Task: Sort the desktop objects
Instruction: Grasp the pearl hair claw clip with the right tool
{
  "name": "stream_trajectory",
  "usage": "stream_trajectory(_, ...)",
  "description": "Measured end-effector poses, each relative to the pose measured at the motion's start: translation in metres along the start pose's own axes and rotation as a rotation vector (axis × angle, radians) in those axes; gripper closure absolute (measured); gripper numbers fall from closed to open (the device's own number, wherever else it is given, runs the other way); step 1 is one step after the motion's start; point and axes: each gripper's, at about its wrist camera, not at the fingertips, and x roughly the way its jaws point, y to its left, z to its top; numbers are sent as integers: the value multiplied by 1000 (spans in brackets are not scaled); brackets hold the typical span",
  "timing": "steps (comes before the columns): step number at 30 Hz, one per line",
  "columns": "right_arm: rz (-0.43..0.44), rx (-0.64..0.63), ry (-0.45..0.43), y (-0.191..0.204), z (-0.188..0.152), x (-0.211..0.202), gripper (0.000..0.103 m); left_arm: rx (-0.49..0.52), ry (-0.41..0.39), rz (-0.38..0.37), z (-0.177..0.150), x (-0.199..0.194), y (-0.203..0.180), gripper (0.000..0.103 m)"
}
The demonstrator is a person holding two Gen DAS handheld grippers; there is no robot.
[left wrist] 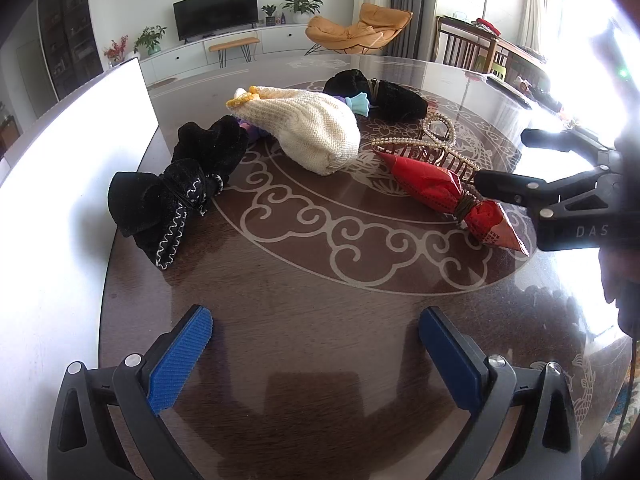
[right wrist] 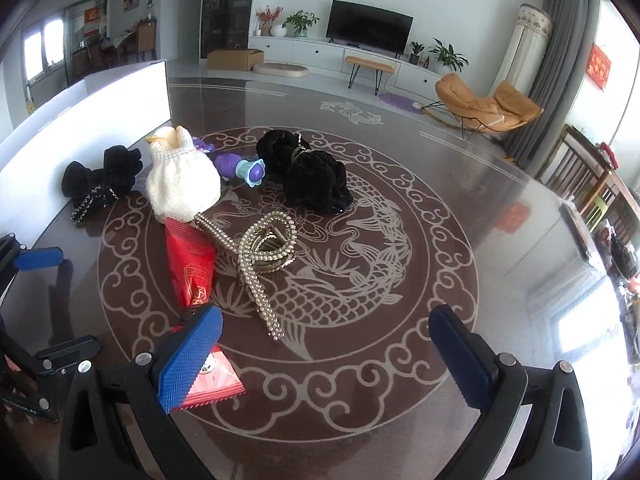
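Both grippers, left gripper and right gripper, hover with fingers apart, nothing sorted yet; next likely grasps the red packet at ten o'clock.

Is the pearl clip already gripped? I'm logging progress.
No, the pearl clip lies free on the table, ahead of the open right gripper.

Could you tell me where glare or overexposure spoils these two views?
Left wrist view: window light blows out the right edge, washing over the right gripper; the white box is overexposed. Right wrist view: milder glare on the table at right; objects stay legible.
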Motion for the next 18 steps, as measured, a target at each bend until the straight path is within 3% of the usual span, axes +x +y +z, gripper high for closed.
stream_trajectory(2, 34, -13, 14, 13, 1, 8, 1, 0, 0, 0, 0, 0, 0, 0)
stream_trajectory(5, 179, -1, 6, 30, 3, 5, 1, 0, 0, 0, 0, 0, 0, 0)
stream_trajectory(8, 139, -67, -20, 37, 6, 3, 1, 0, 0, 0, 0, 0, 0, 0)
stream_trajectory(11, 111, -25, 48, 17, 14, 21, 1, 0, 0, 0, 0, 0, 0, 0)
stream_trajectory(14, 159, 30, 146, 1, 17, 44, 1, 0, 0, 0, 0, 0, 0, 0)
stream_trajectory(18, 185, -39, 142, 14, 24, 51, 1, 0, 0, 0, 0, 0, 0, 0)
